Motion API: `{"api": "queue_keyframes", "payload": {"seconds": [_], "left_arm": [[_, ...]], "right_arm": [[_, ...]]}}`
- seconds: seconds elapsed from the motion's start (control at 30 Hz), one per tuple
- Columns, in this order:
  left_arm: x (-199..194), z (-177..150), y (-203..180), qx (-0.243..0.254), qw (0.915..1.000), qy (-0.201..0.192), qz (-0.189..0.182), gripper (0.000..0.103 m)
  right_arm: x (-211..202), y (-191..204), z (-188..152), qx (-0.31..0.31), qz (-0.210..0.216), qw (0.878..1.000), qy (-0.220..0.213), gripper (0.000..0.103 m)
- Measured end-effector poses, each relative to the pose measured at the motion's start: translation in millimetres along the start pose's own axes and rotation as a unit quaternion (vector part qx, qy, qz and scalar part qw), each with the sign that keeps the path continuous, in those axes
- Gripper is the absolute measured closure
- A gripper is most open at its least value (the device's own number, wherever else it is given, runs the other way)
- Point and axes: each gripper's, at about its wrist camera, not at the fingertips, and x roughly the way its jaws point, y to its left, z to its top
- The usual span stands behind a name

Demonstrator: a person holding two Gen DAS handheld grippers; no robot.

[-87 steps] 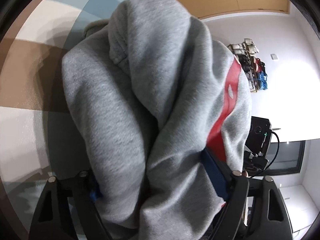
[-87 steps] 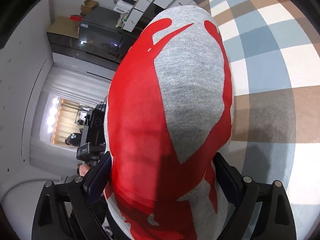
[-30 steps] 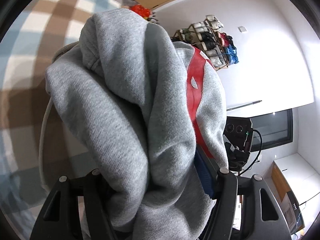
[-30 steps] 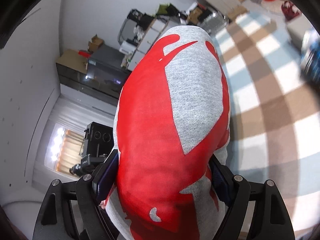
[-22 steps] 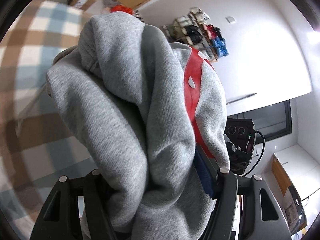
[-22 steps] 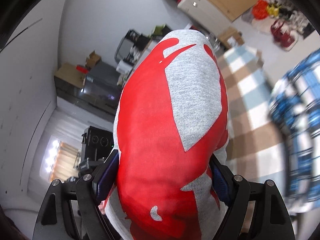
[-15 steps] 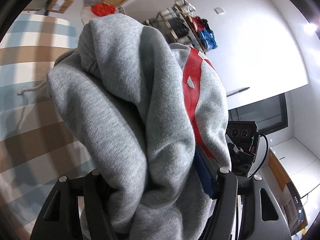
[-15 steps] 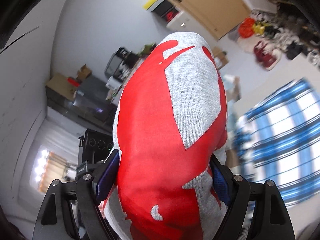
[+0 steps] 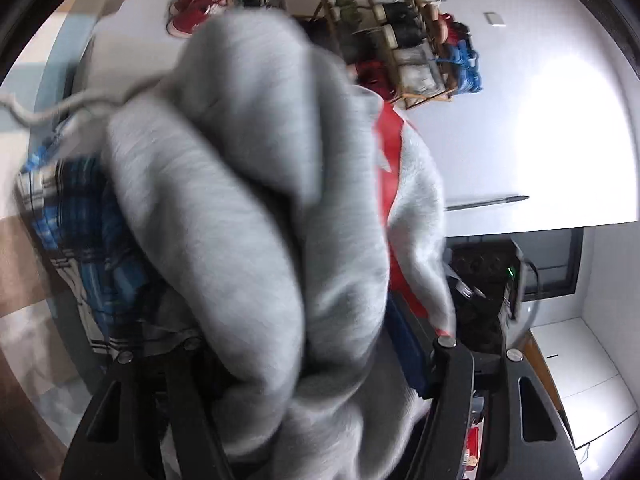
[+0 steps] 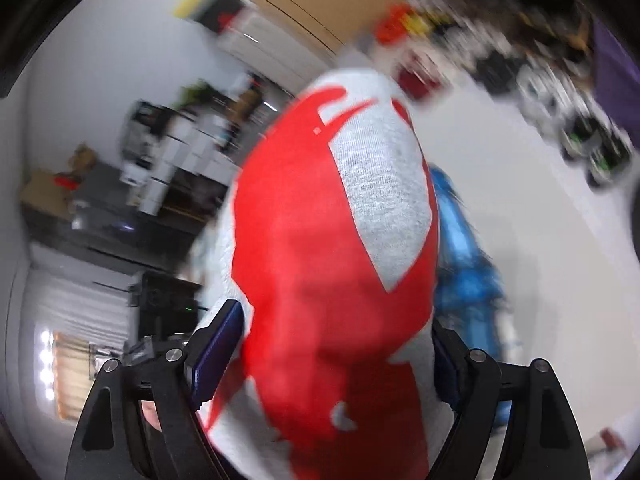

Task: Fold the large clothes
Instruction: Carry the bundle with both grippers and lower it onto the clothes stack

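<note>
Both grippers (image 9: 304,364) (image 10: 336,352) are clamping the folded grey hoodie (image 9: 248,216) mid-air — carrying it towards the blue plaid shirt (image 9: 84,240). Next — lowering it flat, I'd say, before releasing.

Floor (image 9: 132,52): pale, with a checked rug (image 9: 16,256) of brown, blue and white squares at left. Blue plaid garment (image 9: 80,232) lies there. Red shoes (image 9: 188,16) on bare floor, near shoe rack (image 9: 408,28).
</note>
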Motion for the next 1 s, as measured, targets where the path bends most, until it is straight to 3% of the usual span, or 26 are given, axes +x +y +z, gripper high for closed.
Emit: {"api": "queue_keyframes", "payload": {"seconds": [0.07,0.13,0.23,0.4,0.47,0.57,0.63,0.7,0.77,0.93,1.0], "left_arm": [[-13,-3,11,0.004,1.0,0.004,0.006,0.043],[-29,-4,17,0.0,1.0,0.007,0.005,0.043],[-56,-14,17,0.026,0.9989,0.002,0.038,0.043],[-102,-33,-1,0.079,0.9912,-0.056,0.09,0.043],[-120,-45,-17,0.111,0.9861,-0.084,0.09,0.041],[-99,-55,-53,0.152,0.9855,-0.055,0.052,0.041],[-78,-56,-67,0.17,0.9843,-0.026,0.04,0.041],[-52,-54,-84,0.195,0.9795,-0.011,0.048,0.041],[-33,-55,-88,0.213,0.9749,-0.002,0.064,0.041],[3,-34,-63,0.187,0.9721,0.029,0.138,0.041],[9,-21,-58,0.186,0.9748,0.031,0.12,0.041]], "right_arm": [[-6,-5,1,-0.015,-0.011,1.0,0.003,0.014],[-21,9,-3,-0.065,-0.072,0.995,-0.024,0.01],[-37,30,-12,-0.101,-0.151,0.981,-0.067,0.006],[-52,84,-54,-0.195,-0.186,0.952,-0.144,0.006],[-57,99,-74,-0.225,-0.172,0.945,-0.163,0.006],[-47,107,-90,-0.247,-0.192,0.934,-0.171,0.006],[-23,109,-89,-0.252,-0.241,0.924,-0.155,0.008],[0,102,-89,-0.248,-0.281,0.917,-0.134,0.008],[8,92,-90,-0.235,-0.268,0.926,-0.125,0.007],[19,78,-98,-0.254,-0.285,0.916,-0.123,0.006],[19,76,-104,-0.259,-0.286,0.914,-0.122,0.006]]}}
